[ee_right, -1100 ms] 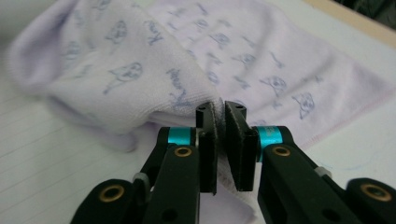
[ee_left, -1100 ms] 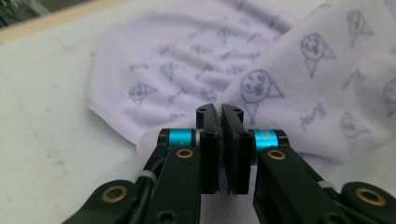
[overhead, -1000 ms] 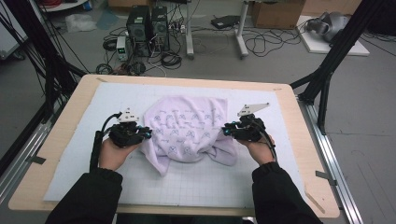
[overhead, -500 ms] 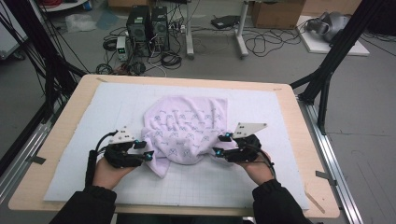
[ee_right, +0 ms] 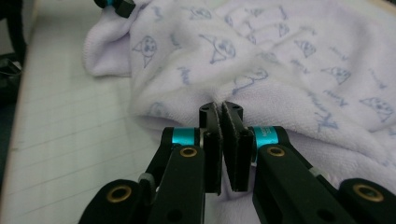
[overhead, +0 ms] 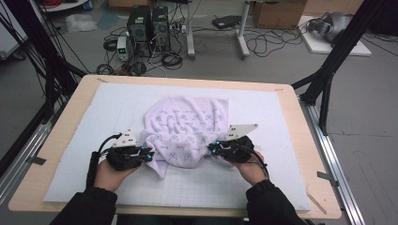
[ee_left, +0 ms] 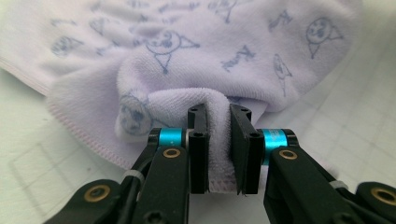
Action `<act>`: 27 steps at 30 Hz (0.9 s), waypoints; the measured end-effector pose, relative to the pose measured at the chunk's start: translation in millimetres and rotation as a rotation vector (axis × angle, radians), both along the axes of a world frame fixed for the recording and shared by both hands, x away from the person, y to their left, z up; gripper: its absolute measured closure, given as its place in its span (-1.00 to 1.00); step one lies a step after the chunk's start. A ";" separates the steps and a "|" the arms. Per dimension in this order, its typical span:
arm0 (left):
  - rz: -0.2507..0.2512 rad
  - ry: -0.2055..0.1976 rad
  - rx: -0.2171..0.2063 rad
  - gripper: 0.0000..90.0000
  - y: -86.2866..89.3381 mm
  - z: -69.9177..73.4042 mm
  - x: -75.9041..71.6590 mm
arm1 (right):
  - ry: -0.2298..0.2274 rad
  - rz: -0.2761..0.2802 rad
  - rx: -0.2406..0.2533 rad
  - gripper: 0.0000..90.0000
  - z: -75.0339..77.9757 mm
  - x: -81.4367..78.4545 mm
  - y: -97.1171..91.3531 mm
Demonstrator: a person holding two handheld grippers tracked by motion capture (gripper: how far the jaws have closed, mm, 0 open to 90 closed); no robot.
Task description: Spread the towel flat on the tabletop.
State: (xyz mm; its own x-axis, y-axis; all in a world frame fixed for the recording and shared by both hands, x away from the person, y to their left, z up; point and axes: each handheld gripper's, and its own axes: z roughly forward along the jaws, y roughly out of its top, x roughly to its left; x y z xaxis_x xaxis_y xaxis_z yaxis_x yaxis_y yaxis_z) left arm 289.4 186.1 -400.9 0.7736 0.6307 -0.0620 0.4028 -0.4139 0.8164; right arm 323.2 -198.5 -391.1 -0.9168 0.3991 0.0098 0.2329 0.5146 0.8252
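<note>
A pale lilac towel (overhead: 187, 129) with small blue cartoon prints lies crumpled in the middle of the white gridded mat (overhead: 281, 154). My left gripper (overhead: 149, 155) is at the towel's near left corner. In the left gripper view it (ee_left: 218, 140) is shut on a thick fold of the towel (ee_left: 187, 51), and its jaws have just been closing. My right gripper (overhead: 212, 149) is at the near right side. In the right gripper view it (ee_right: 221, 140) is pinched shut on the towel's (ee_right: 289, 56) edge, having just closed too.
The mat covers a wooden table (overhead: 70, 108). Black frame posts (overhead: 328, 70) stand at both far corners. Computer towers (overhead: 148, 23) and cables lie on the floor beyond. The left gripper's tip (ee_right: 114, 3) shows far off in the right gripper view.
Both hands have come toward the table's near edge, from the towel's sides to its near corners. Both grippers have gone from wider apart to closed on the cloth.
</note>
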 end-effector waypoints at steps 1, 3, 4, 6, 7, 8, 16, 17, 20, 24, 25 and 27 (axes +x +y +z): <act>-0.005 -0.016 -0.008 0.73 4.1 7.3 -5.2 | -0.006 0.002 0.002 0.94 4.1 -3.6 -2.9; -0.009 -0.037 -0.018 0.76 10.1 18.7 -13.3 | -0.024 0.010 0.014 0.94 16.0 -15.9 -12.0; -0.014 -0.048 -0.021 0.77 13.2 24.3 -17.3 | -0.029 0.016 0.017 0.94 21.5 -21.8 -16.0; -0.026 -0.065 -0.035 0.80 17.0 33.3 -24.3 | -0.053 0.018 0.027 0.94 32.6 -33.7 -23.8; -0.034 -0.074 -0.050 0.82 18.4 39.4 -29.1 | -0.052 0.020 0.035 0.94 36.9 -37.9 -26.7; -0.045 -0.081 -0.054 0.83 18.3 44.2 -32.8 | -0.047 0.029 0.051 0.94 44.2 -44.6 -29.7; -0.028 -0.063 -0.026 0.82 18.8 40.2 -20.3 | -0.084 0.041 -0.017 0.94 64.7 -45.0 -20.9; -0.015 -0.046 -0.011 0.82 17.9 31.8 -12.9 | -0.074 0.024 -0.048 0.93 57.2 -35.9 -17.5; 0.018 0.011 0.010 0.81 15.9 4.1 7.6 | 0.005 -0.030 -0.066 0.91 27.0 -3.5 -9.7; 0.055 0.065 0.051 0.81 16.6 -22.9 26.3 | 0.098 -0.073 -0.084 0.88 -6.1 28.3 0.5; 0.059 0.074 0.053 0.81 16.7 -26.4 28.5 | 0.097 -0.075 -0.082 0.87 -10.3 32.6 3.3; 0.055 0.072 0.054 0.81 17.2 -26.1 29.6 | 0.107 -0.072 -0.067 0.80 -16.1 37.9 8.4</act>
